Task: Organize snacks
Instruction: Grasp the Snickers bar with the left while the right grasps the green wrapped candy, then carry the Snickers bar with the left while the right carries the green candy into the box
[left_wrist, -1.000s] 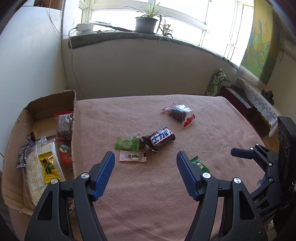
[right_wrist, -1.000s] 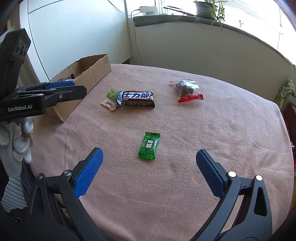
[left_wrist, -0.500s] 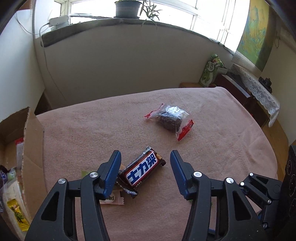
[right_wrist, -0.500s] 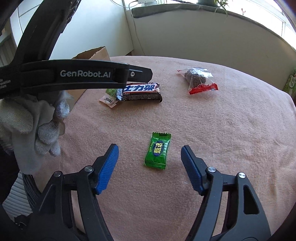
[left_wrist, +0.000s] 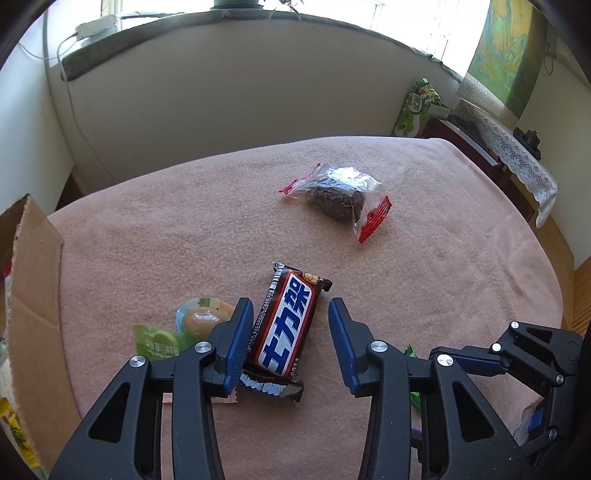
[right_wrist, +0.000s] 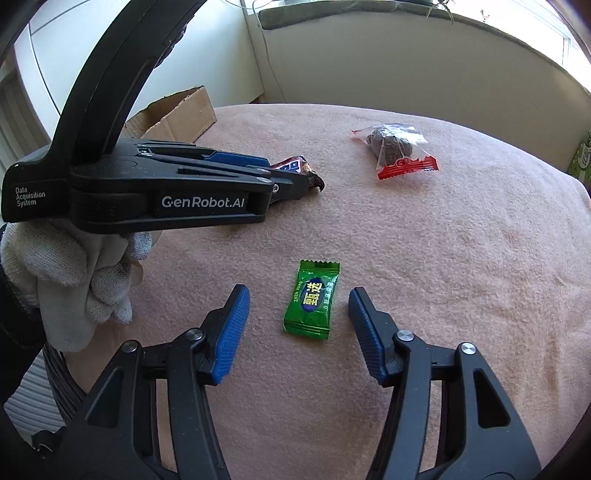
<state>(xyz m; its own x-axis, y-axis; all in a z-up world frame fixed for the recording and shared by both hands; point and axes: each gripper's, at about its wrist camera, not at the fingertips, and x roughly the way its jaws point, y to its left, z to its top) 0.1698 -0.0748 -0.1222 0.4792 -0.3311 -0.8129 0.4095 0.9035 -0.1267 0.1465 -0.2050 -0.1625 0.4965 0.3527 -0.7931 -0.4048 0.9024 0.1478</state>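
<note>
A dark brown chocolate bar in a glossy wrapper with a blue-and-white label and red edging lies on the pink blanket-covered table, low in the centre of the left wrist view, its long axis running up and slightly right. It sits between the blue pads of the left gripper, whose jaws stand apart; the left pad is just beside or touching the wrapper's edge, the right pad is clear of it. The bar's crimped lower end lies below the left pad.

To the left of the bar, a small round jelly cup with a pale yellow-green lid and a light green flat sachet lie close together, partly behind the left finger. Up and to the right, well apart, rests a clear plastic bag with red ends holding a dark brown cake. An open brown cardboard box stands at the left edge of the frame.

In the right wrist view, a small bright green candy packet with a blue oval and yellow characters lies flat at centre, between the pads of the right gripper, whose jaws are spread wide and touch nothing. The left gripper body, held by a white-gloved hand, crosses the upper left.
</note>
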